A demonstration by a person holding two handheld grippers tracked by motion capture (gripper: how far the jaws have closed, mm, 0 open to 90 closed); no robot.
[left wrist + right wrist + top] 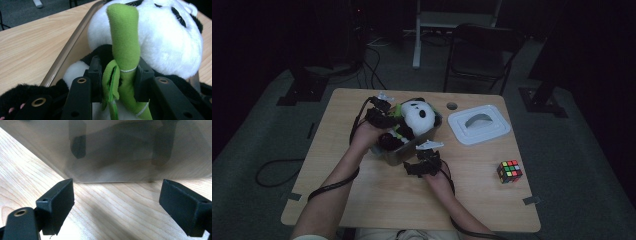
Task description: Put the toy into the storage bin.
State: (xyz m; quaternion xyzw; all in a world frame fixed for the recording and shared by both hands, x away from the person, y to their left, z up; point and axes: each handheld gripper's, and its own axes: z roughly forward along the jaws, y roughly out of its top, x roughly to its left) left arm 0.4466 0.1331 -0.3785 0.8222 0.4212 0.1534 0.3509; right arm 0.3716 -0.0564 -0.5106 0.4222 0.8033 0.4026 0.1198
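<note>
Nearest us, the right tool (424,162) hangs just short of the clear container (412,145), jaws spread wide with nothing between them over bare worktop (362,200). Beyond it, the left tool (384,117) is down in that container, pinching the green bamboo stalk (125,47) of the plush panda (419,114), which sits partly inside the bin. The risk, I'd say: that soft stalk could fold or slide out of the pinch, or the light bin could skid, since the right tool isn't bracing it. The left gripper view makes the pads squeezing the stalk plain; the high view adds the white lid (478,125) and the puzzle cube (509,171) off to the right.
</note>
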